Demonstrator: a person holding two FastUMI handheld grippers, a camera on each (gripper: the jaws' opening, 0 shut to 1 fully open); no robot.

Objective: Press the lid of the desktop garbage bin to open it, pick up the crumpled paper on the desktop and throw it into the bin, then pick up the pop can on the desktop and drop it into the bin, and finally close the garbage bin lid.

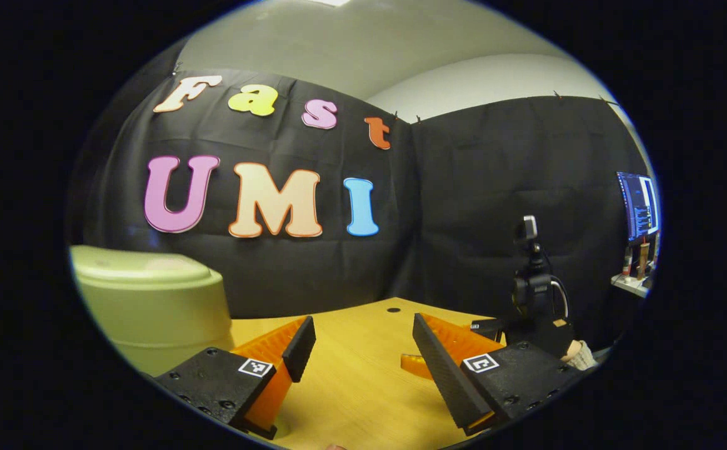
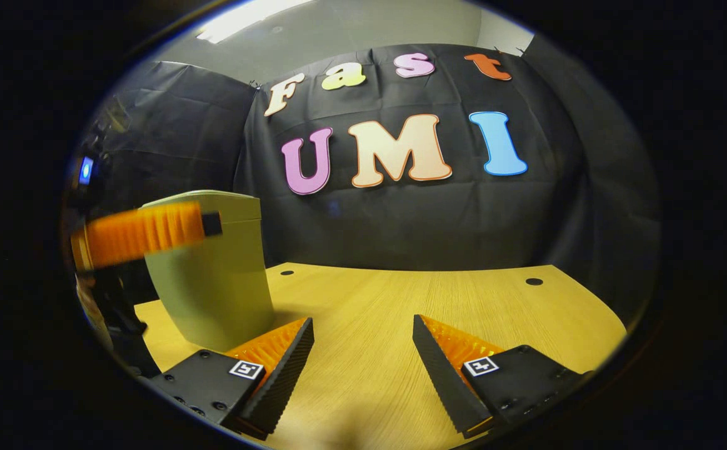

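The pale green desktop bin stands at the left of the left gripper view with its lid down. My left gripper hovers open over the wooden table, just right of the bin, with nothing between its fingers. In the right gripper view the bin sits left of centre, lid shut. A blurred finger of the left gripper crosses in front of its upper part. My right gripper is open and empty above the table, to the right of the bin.
The right gripper's body and the hand holding it are at the table's right side. A lit monitor stands beyond the booth at far right. Small cable holes mark the table's back edge.
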